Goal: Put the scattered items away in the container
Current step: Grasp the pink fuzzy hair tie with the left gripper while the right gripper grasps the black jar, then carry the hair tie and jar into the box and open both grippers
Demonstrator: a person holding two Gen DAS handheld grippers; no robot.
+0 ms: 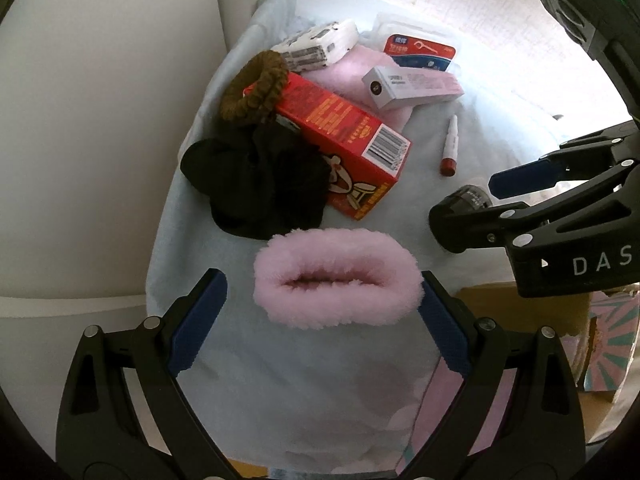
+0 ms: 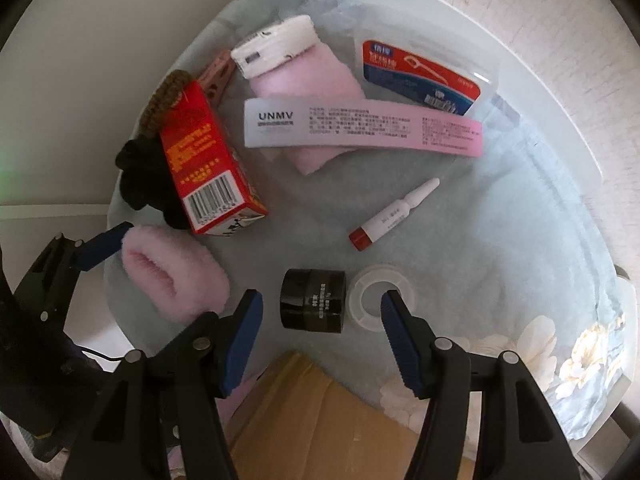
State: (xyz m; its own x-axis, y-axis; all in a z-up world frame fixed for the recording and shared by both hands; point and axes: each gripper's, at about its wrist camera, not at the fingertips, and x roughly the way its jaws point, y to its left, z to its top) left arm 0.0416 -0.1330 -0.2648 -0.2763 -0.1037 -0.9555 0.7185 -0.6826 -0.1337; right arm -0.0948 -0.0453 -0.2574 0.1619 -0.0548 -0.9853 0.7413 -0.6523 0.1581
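The left tool (image 1: 320, 312) is standing wide open, holding nothing; the pink fluffy scrunchie (image 1: 338, 278) is lying between its fingertips on the pale blue towel (image 1: 280, 380). The right tool (image 2: 320, 332) is also standing wide open and empty, with the black jar (image 2: 313, 300) lying between its fingers and a clear tape roll (image 2: 378, 296) just right of the jar. Farther out, the red-capped tube (image 2: 394, 214) is lying alone. To the left, the red box (image 1: 344, 140) is resting on the black scrunchie (image 1: 256, 188), with the brown scrunchie (image 1: 256, 88) on its far end. Beyond, the pink-and-white box (image 2: 360, 128) is lying across a pink cloth (image 2: 312, 80). The floss pick case (image 2: 420, 76) is lying at the far right.
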